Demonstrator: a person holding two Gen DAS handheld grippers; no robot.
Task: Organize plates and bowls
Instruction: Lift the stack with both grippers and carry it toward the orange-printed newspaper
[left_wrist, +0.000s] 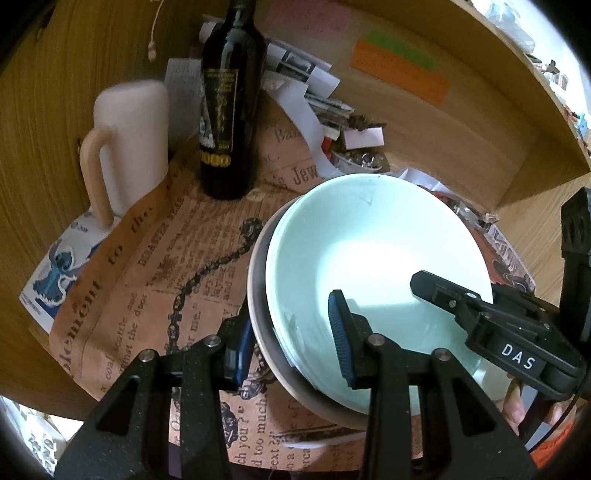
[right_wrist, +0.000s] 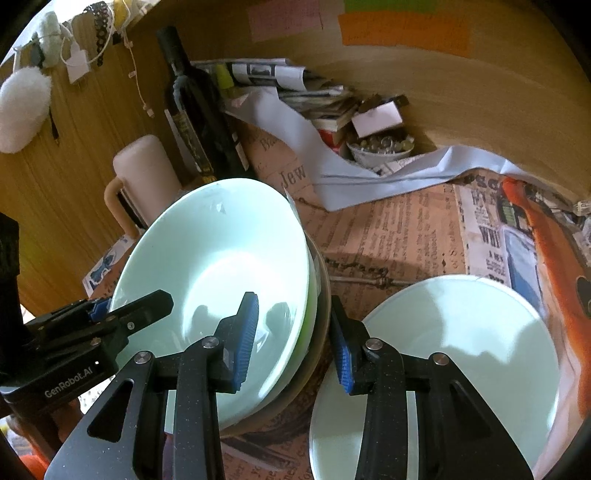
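A stack of nested bowls, a pale mint bowl (left_wrist: 373, 258) on top and a grey-brown bowl (left_wrist: 258, 295) beneath, is tilted above the newspaper-covered desk. My left gripper (left_wrist: 291, 339) straddles the stack's left rim, one pad inside and one outside, jaws open around it. My right gripper (right_wrist: 295, 339) straddles the opposite rim of the mint bowl (right_wrist: 221, 251) the same way; it also shows in the left wrist view (left_wrist: 461, 306). A mint plate (right_wrist: 461, 350) lies flat on the desk to the right.
A dark wine bottle (left_wrist: 229, 110) and a cream flask with a handle (left_wrist: 129, 144) stand at the back left. A pile of papers (right_wrist: 295, 92) and a small dish of beads (right_wrist: 380, 147) sit at the back by the wooden wall.
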